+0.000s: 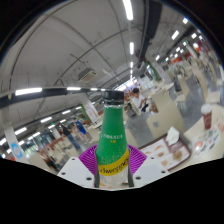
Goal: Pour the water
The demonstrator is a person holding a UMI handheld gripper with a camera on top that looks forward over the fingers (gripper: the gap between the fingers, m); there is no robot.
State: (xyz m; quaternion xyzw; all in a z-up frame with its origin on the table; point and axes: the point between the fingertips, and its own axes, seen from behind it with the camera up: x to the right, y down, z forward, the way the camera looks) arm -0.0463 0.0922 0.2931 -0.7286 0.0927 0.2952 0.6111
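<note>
A green plastic bottle [113, 135] with a yellow label and a dark cap stands upright between the fingers of my gripper [113, 163]. Both purple pads [90, 158] press against its sides, so the gripper is shut on it. The bottle is lifted well above the tables, with its cap pointing toward the ceiling. Its base is hidden below the fingers. No cup or glass for the water can be made out near the bottle.
A large hall with ceiling strip lights [128, 10] spreads behind. Tables with trays and papers [172, 150] lie to the right, a paper cup [207, 112] among them. People [75, 135] stand further back on the left.
</note>
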